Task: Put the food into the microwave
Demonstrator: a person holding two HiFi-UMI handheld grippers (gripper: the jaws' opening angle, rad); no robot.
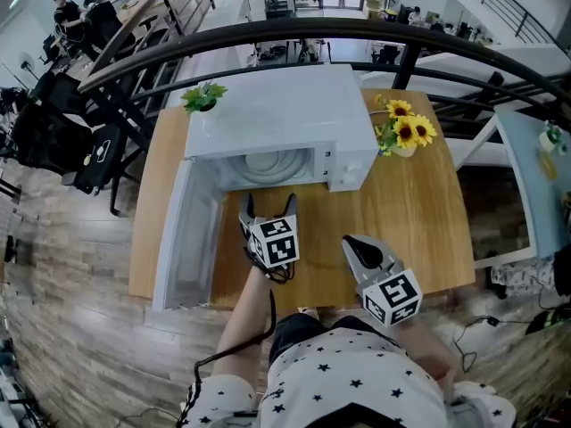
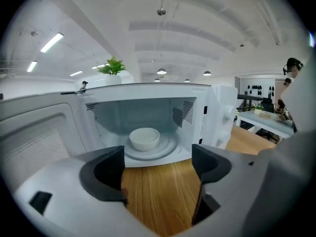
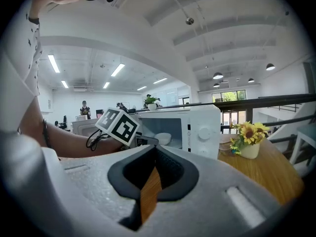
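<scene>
Starting at the left, you have the microwave door [image 1: 183, 239] swung fully open over the wooden table [image 1: 419, 203], with a small green plant [image 1: 203, 96] standing at the back left corner beside the white microwave [image 1: 285, 114]. The cavity faces you, and the white bowl [image 2: 144, 138] sits inside it on the round turntable [image 2: 170, 149], upright and roughly at its centre; whether it holds food cannot be made out. Your left gripper [image 1: 268, 205] hangs just in front of the opening, pointing at the cavity, its jaws spread wide with only bare table showing between them. The bowl lies beyond the fingertips, straight ahead and slightly toward the left jaw, not touching either pad. Your right gripper [image 1: 355, 243] is further to the right and nearer to your body, above the table in front of the microwave's control panel. Its jaws are pressed together at the tips and pinch nothing. From its view the bowl shows to the upper right of the jaws, well apart from them. A vase of sunflowers [image 1: 406, 132] stands on the table just to the right of the microwave.
</scene>
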